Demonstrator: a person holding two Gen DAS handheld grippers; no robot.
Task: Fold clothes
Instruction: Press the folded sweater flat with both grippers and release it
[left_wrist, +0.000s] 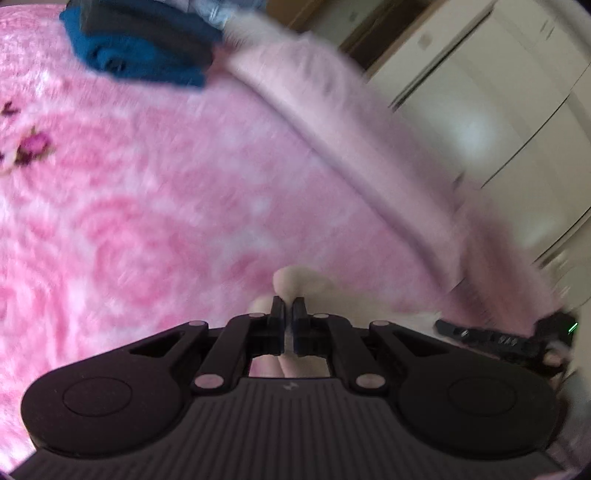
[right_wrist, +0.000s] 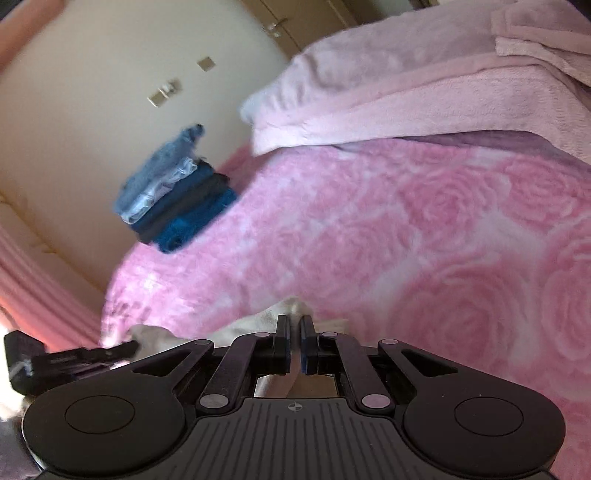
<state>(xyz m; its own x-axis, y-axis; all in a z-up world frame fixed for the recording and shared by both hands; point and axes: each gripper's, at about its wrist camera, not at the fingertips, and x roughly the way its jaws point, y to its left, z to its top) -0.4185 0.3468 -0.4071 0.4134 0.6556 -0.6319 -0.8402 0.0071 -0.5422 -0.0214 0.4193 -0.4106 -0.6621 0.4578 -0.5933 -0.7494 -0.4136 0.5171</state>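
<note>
A cream-white garment (left_wrist: 301, 282) is pinched in my left gripper (left_wrist: 289, 306), whose jaws are shut on a fold of it above the pink rose-patterned bedspread (left_wrist: 147, 221). In the right wrist view the same cream-white garment (right_wrist: 258, 321) stretches leftward from my right gripper (right_wrist: 294, 325), shut on another edge of it. The right gripper (left_wrist: 509, 338) shows at the right edge of the left view; the left gripper (right_wrist: 70, 356) shows at the lower left of the right view. Most of the garment is hidden under the grippers.
A stack of folded blue and dark clothes (right_wrist: 177, 199) sits at the far side of the bed, also the stack (left_wrist: 144, 48) in the left view. A pale pink blanket (right_wrist: 406, 85) lies bunched along the bed's edge. White wardrobe doors (left_wrist: 480, 92) stand beyond.
</note>
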